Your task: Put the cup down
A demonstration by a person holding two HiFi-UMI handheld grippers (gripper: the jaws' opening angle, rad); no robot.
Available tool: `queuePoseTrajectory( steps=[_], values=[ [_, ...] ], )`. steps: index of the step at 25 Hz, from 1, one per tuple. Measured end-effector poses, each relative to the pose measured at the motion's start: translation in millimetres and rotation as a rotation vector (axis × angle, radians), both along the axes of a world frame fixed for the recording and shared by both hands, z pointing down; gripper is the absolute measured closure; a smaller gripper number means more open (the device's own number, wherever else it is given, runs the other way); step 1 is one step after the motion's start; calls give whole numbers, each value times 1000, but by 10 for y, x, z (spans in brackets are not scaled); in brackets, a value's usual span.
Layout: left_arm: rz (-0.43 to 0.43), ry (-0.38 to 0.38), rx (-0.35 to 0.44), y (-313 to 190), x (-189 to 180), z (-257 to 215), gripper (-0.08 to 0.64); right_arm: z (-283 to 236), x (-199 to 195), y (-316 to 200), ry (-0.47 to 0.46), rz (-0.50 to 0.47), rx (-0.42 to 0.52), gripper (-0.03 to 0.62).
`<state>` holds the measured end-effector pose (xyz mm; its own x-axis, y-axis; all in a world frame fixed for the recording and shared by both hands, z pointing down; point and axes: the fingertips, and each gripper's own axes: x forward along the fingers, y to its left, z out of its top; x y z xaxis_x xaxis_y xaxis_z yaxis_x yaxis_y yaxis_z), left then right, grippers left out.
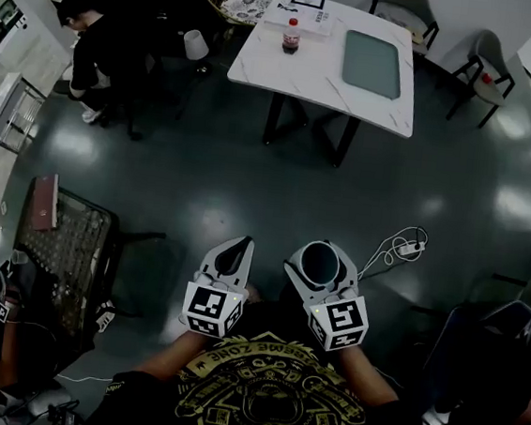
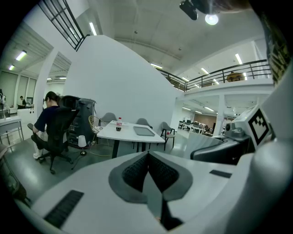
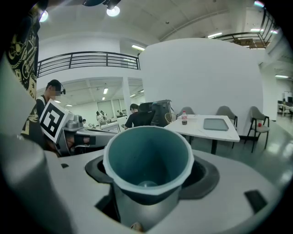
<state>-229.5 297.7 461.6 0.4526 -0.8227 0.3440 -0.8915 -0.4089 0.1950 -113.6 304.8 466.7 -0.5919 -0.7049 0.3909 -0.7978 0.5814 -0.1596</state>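
Observation:
In the right gripper view, a cup [image 3: 147, 157] with a teal inside and a pale rim stands upright between the jaws of my right gripper [image 3: 149, 176], which is shut on it. The head view shows the same cup [image 1: 318, 258] low at the centre, in the right gripper [image 1: 321, 275], over dark floor. Just left of it, my left gripper [image 1: 239, 249] is shut and holds nothing. In the left gripper view its pads [image 2: 137, 171] meet. A white table [image 1: 308, 75] stands well ahead.
The table carries a cola bottle [image 1: 291, 35], a grey tray [image 1: 373, 63] and a stack of papers [image 1: 305, 15]. Chairs [image 1: 483, 69] ring it. A person [image 1: 93, 42] sits at the far left. A power strip with cable [image 1: 405, 249] lies on the floor to the right. A dark rack [image 1: 68, 247] stands left.

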Motion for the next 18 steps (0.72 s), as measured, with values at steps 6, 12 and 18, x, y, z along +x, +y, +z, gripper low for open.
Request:
queuePoseTrajectory(
  steps=[6, 12, 18],
  values=[
    [-7, -16, -7, -216, 270, -13, 549, -30, 276, -320, -6, 2, -5, 216],
    [-41, -32, -15, -490, 518, -51, 549, -75, 524, -667, -16, -31, 9, 216],
    [-50, -74, 9, -758, 746, -145, 551, -107, 781, -949, -46, -43, 27, 216]
  ],
)
